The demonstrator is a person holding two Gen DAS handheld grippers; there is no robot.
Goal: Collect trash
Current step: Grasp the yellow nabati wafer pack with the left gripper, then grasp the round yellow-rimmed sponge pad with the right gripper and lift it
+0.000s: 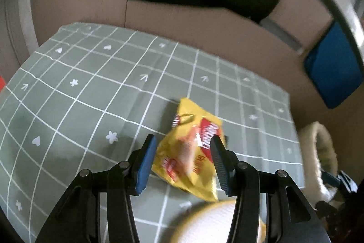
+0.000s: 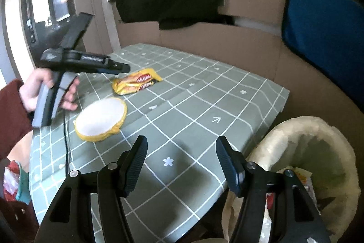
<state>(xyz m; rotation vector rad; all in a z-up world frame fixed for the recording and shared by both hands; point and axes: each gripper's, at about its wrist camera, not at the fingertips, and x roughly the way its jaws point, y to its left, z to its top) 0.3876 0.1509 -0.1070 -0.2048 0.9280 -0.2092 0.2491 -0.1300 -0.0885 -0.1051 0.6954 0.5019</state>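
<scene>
A yellow and red snack wrapper [image 1: 193,147] lies on the green checked tablecloth [image 1: 91,88]; it also shows in the right wrist view [image 2: 136,83]. My left gripper [image 1: 183,147] is open, its fingers either side of the wrapper's near end, above it. A round white lid with a yellow rim [image 1: 211,222] lies just in front of the wrapper, also in the right wrist view [image 2: 101,120]. My right gripper [image 2: 180,152] is open and empty over the table's near right part. A cream bag-lined bin [image 2: 307,152] stands beside the table's right edge, with trash inside.
Cardboard panels [image 1: 193,22] wall the table's far side. A blue cushion [image 2: 323,22] leans at the right. The left gripper's body and the hand holding it [image 2: 68,74] hover over the table's left side.
</scene>
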